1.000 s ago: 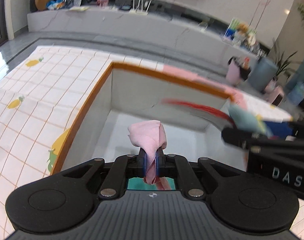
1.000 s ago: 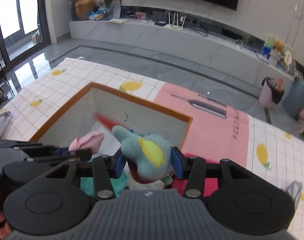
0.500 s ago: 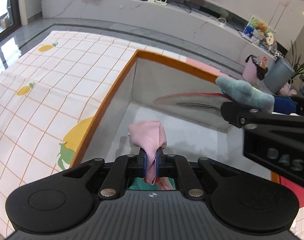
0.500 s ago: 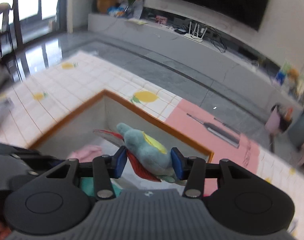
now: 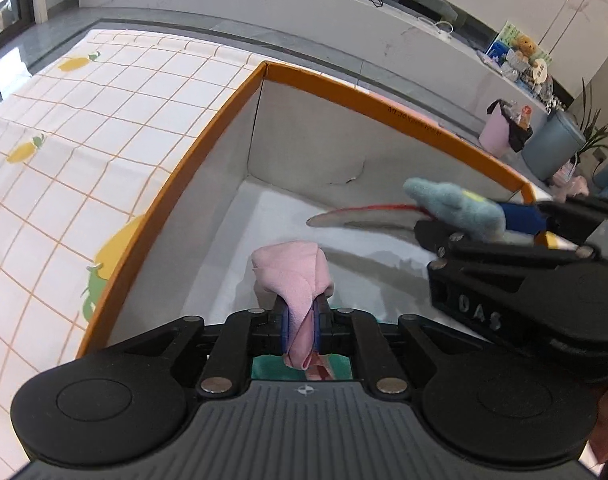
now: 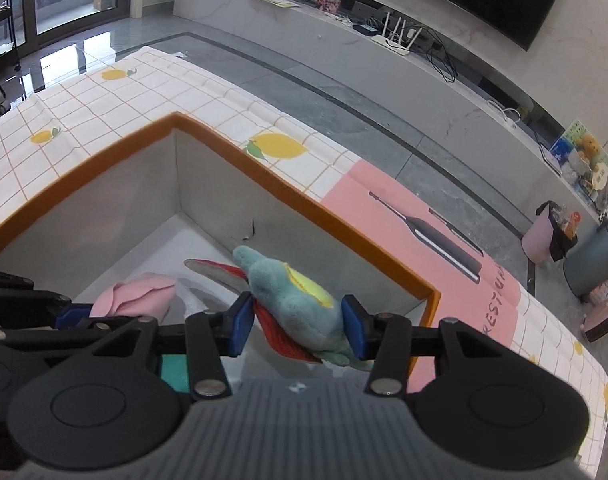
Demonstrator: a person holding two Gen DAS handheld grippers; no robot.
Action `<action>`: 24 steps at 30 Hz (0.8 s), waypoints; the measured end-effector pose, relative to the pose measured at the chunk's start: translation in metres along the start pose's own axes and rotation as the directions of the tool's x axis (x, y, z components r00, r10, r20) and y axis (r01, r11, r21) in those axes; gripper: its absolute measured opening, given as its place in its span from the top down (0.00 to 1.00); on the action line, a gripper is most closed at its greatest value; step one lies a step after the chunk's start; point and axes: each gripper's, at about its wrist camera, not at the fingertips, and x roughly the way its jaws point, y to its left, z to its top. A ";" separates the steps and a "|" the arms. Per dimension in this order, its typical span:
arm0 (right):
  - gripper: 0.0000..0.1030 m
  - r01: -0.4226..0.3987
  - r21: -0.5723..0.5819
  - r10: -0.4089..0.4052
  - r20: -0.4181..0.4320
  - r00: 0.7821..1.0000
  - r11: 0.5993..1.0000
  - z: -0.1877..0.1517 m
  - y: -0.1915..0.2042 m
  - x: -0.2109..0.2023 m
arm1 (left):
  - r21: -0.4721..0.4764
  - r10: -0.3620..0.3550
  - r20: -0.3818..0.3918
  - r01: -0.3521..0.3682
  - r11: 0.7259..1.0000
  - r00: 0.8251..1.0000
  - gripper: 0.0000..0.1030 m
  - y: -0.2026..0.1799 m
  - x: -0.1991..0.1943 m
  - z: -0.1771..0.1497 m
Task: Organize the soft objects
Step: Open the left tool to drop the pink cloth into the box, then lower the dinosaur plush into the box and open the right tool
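Observation:
An open box with an orange rim [image 5: 176,184] and pale grey inside sits on the floor mat. My left gripper [image 5: 302,320] hangs over it, its blue pads pressing a folded pink soft cloth [image 5: 292,272]; the jaws are opening slightly with the cloth still between them. To its right my right gripper [image 6: 298,324] is shut on a blue-grey plush toy [image 6: 300,300] with a yellow patch and a red-edged wing, also above the box interior. The same toy [image 5: 455,204] and cloth [image 6: 136,296] show in the opposite views. A teal item [image 5: 264,366] peeks out under the left fingers.
The box stands on a white checked mat with lemon prints [image 5: 64,152] and a pink printed sheet [image 6: 403,216]. Beyond lie grey floor, a low marble ledge [image 6: 304,28], a pink bin [image 6: 539,236] and a grey bin [image 6: 595,264].
Both grippers have sunk and come closer over the box, which fills more of each view. The right gripper rolled, tilting the plush. The pink cloth stays in the left jaws.

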 end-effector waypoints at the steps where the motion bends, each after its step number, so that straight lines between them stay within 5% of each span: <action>1: 0.54 -0.005 0.004 0.005 -0.001 1.000 1.000 -0.001 0.000 0.001 | -0.009 -0.009 0.003 0.009 1.000 1.000 0.81 0.001 0.000 0.001; 4: 0.55 0.004 0.012 -0.004 -0.001 1.000 1.000 -0.004 -0.001 0.001 | -0.040 -0.005 0.001 0.005 0.999 1.000 0.63 0.005 0.002 0.004; 10: 0.55 -0.007 0.033 0.007 0.007 1.000 0.999 -0.004 -0.005 -0.003 | -0.065 0.034 0.004 -0.033 0.997 0.999 0.53 0.005 -0.003 0.003; 14: 0.55 -0.018 0.028 0.017 0.009 1.000 0.999 -0.003 -0.006 -0.004 | -0.069 -0.013 -0.048 0.010 0.998 0.999 0.45 0.010 -0.017 0.004; 18: 0.54 -0.017 -0.003 0.017 0.014 1.000 1.000 -0.003 -0.003 0.000 | -0.046 -0.101 -0.056 0.098 0.994 0.993 0.41 0.021 -0.038 0.004; 24: 0.54 0.033 -0.108 -0.028 0.046 0.999 0.994 -0.004 0.018 0.010 | -0.028 -0.045 -0.005 0.045 0.999 0.999 0.41 0.027 -0.054 0.004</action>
